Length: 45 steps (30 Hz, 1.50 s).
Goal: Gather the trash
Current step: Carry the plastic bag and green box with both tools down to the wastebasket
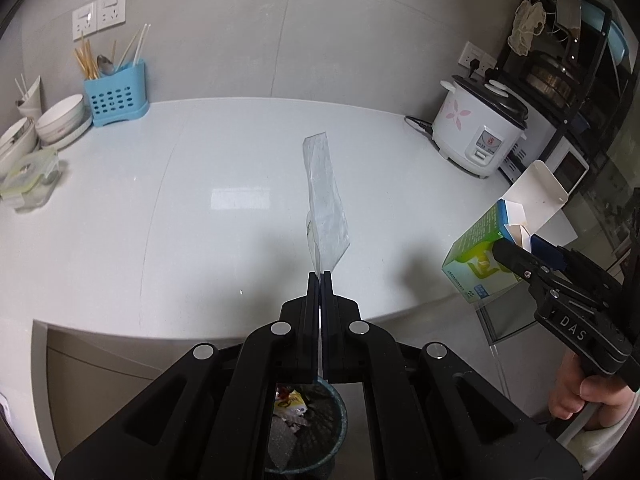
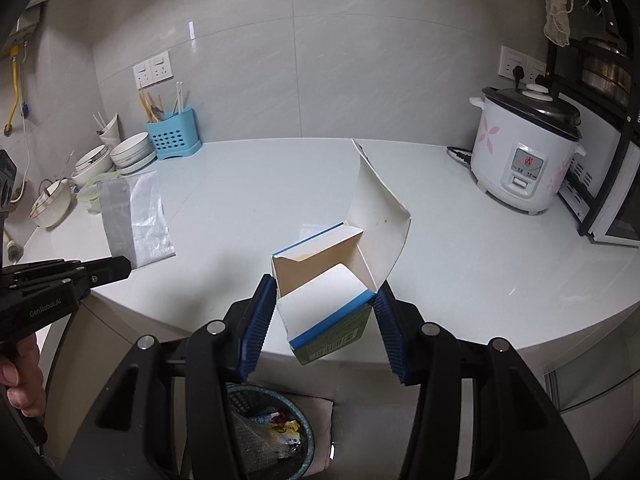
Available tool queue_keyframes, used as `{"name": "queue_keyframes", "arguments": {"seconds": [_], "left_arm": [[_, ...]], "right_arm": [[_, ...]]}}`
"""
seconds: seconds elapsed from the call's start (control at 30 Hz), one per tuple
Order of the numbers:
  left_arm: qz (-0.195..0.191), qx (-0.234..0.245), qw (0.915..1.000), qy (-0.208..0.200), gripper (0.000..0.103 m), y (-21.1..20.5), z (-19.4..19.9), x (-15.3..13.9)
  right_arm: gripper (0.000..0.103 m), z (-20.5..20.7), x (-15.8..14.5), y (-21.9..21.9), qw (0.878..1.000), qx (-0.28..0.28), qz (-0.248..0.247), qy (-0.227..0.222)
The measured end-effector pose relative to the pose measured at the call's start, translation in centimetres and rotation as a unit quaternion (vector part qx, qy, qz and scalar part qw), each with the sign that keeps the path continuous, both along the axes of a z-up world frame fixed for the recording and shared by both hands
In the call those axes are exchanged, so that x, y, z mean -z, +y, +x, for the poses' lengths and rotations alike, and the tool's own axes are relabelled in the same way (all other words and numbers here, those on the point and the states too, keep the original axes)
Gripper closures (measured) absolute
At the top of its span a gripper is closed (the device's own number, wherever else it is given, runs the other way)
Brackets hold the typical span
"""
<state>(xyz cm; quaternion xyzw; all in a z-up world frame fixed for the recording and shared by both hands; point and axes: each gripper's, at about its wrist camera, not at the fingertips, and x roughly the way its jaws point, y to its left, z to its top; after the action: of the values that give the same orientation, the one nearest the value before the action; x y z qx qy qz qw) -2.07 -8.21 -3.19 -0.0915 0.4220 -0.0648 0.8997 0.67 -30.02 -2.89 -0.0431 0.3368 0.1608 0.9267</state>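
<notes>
Pinching a plastic bag [image 1: 326,204] in left tool [image 1: 320,280], right tool [image 2: 325,300] gripping carton [image 2: 332,308], bin [image 2: 272,432] below

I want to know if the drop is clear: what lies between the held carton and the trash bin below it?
Nothing. In the right wrist view the carton, clamped in the right gripper, hangs above the trash bin, with only counter edge and cabinet front behind.

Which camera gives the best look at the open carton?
The right wrist view: the carton sits centred between the right gripper, showing its empty inside. The left wrist view shows only its printed outside at the edge.
</notes>
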Motion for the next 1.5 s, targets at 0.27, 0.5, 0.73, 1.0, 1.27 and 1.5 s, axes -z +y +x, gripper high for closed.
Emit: {"name": "queue_keyframes", "arguments": {"seconds": [0.27,0.5,0.73,1.0,1.27,1.5], "left_arm": [[-0.004,0.025,0.9995,0.017,0.103,-1.0,-4.3,2.4],[-0.006,0.033,0.9982,0.050,0.103,-1.0,-6.9,6.1],[0.000,0.029,0.9958,0.087,0.103,-0.6,-8.5,9.9],[0.008,0.022,0.9909,0.133,0.103,-0.1,-9.1,14.5],[0.013,0.025,0.9836,0.178,0.103,0.0,-8.8,18.9],[0.016,0.023,0.9779,0.207,0.103,0.1,-8.4,21.8]], "right_arm": [[0.055,-3.9,2.3,1.3,1.000,-0.024,-0.009,0.009],[0.055,-6.1,5.7,2.4,0.998,-0.043,-0.018,0.038],[0.055,-7.7,9.6,3.5,0.995,-0.059,-0.032,0.069],[0.055,-8.9,14.2,5.1,0.990,-0.076,-0.043,0.107],[0.055,-9.0,18.3,6.6,0.985,-0.081,-0.054,0.144],[0.055,-8.4,20.8,7.2,0.981,-0.077,-0.064,0.167]]}}
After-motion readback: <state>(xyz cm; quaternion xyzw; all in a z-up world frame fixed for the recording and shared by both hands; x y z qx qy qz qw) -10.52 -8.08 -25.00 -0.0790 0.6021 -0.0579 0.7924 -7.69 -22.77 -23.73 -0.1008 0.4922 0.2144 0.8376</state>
